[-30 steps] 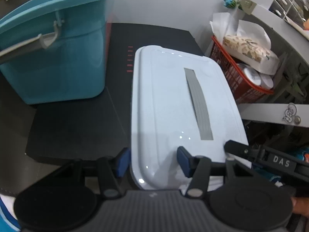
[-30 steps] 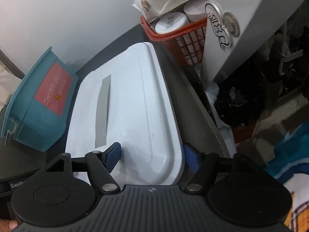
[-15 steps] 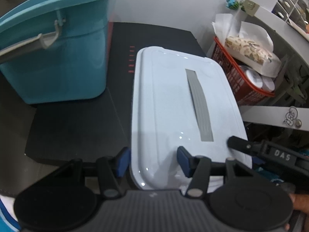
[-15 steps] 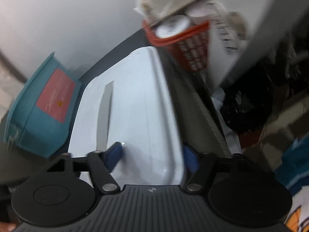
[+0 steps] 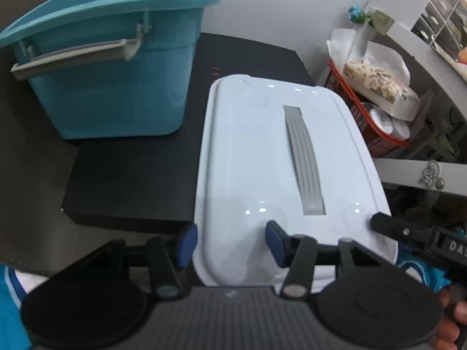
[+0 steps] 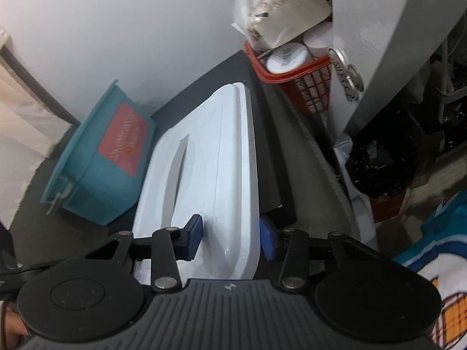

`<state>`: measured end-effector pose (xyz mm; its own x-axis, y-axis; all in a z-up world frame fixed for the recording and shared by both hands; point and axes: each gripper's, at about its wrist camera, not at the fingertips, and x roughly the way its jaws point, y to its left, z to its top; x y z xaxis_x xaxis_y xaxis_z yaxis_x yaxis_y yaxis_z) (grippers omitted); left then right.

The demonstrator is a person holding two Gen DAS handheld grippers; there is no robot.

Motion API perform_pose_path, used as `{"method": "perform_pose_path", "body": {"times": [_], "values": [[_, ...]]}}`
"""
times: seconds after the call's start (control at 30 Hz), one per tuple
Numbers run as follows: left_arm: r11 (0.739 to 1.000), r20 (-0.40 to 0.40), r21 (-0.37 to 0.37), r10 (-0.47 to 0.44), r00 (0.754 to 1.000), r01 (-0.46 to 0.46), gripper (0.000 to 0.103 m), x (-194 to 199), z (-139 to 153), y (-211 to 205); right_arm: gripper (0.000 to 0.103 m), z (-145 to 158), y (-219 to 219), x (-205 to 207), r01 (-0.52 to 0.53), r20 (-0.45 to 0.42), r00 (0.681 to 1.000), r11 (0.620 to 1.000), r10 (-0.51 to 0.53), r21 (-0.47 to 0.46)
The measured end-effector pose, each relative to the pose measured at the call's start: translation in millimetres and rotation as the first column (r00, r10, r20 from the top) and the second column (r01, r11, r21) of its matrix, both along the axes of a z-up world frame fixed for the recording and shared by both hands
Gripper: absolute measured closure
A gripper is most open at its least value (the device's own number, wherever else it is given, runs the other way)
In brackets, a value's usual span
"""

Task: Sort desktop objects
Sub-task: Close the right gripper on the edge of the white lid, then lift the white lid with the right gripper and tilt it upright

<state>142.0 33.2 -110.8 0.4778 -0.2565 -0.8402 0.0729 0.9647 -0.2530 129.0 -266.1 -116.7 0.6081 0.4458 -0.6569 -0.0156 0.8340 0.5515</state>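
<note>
A cluttered home utility corner: a teal bucket (image 5: 111, 67) on a dark counter (image 5: 122, 175), a red basket (image 6: 300, 87) of tubs, and small white drawers (image 5: 440, 8).

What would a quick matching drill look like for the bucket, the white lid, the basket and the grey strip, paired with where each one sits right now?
Things:
1. teal bucket
2. white lid
3. red basket
4. grey strip

Places:
A. straddled by both grippers at its near edge
B. left of the lid
C. down the middle of the lid
D. right of the lid, filled with items

Pairs: 1-B, 2-A, 3-D, 4-C
</note>
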Motion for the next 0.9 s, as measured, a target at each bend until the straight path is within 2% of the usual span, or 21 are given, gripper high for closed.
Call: {"method": "perform_pose_path", "body": {"times": [0.3,0.5,0.73,0.77,0.83,0.87,0.9], "values": [[0.999,-0.003,-0.035,0.03,1.0,-0.03,0.049,-5.0,5.3,22.7,0.057,7.3,-2.8,-14.1,-0.03,0.017,0.999,0.981,0.027,0.191],[0.997,-0.005,-0.078,0.028,1.0,-0.028,0.049,-2.1,5.6,32.8,0.051,5.2,3.8,-10.3,-0.061,0.024,0.998,0.942,0.056,0.331],[0.997,-0.024,-0.077,0.01,1.0,-0.012,0.049,1.4,4.2,31.7,0.052,-3.0,24.3,4.8,-0.091,0.015,0.996,0.938,0.091,0.335],[0.997,-0.023,-0.072,0.01,1.0,-0.011,0.049,1.3,4.6,31.5,0.059,-4.3,27.2,6.9,-0.101,0.012,0.995,0.938,0.103,0.332],[0.998,-0.021,-0.064,0.01,1.0,-0.011,0.049,1.2,5.7,31.1,0.062,-7.2,31.8,9.9,-0.11,0.008,0.993,0.94,0.114,0.322],[0.998,-0.022,-0.059,0.008,1.0,-0.009,0.049,1.1,6.5,31.3,0.076,-9.9,33.0,12.3,-0.11,-0.002,0.993,0.942,0.117,0.318],[0.999,-0.022,-0.054,0.006,1.0,-0.007,0.049,1.1,7.3,31.8,0.083,-12.1,32.3,14.0,-0.107,-0.009,0.993,0.937,0.117,0.333]]}}
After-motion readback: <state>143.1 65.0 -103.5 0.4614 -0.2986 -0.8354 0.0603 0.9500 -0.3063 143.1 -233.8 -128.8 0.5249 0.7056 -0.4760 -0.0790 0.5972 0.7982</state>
